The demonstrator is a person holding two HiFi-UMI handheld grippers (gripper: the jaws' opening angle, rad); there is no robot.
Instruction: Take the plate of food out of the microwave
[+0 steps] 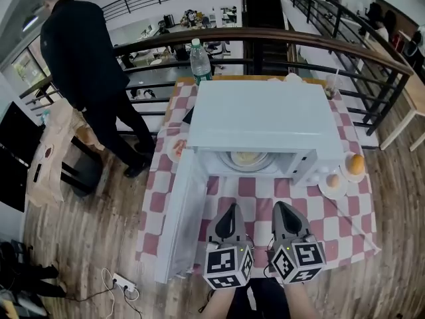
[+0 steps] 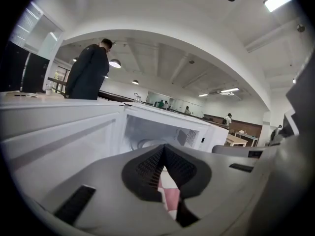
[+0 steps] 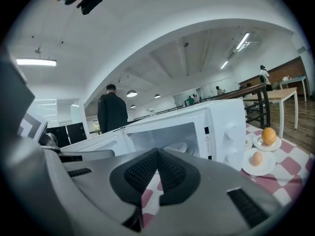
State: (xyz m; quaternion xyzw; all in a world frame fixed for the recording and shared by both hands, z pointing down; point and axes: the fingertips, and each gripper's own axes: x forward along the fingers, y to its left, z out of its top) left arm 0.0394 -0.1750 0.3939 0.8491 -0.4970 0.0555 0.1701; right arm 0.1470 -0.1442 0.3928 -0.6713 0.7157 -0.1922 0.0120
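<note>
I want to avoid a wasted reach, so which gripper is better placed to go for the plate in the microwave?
Left, narrowly. The left gripper lines up closer with the plate of food in the open microwave. The right gripper sits toward its control panel. Both have shut jaws.

I've got head view looking steeply down on the microwave [image 1: 265, 121], centre frame; L & R gripper views sit low, close, both facing its open front.

Open microwave [image 1: 265, 121] cavity straight ahead, its door [image 1: 178, 221] out at the left.
</note>
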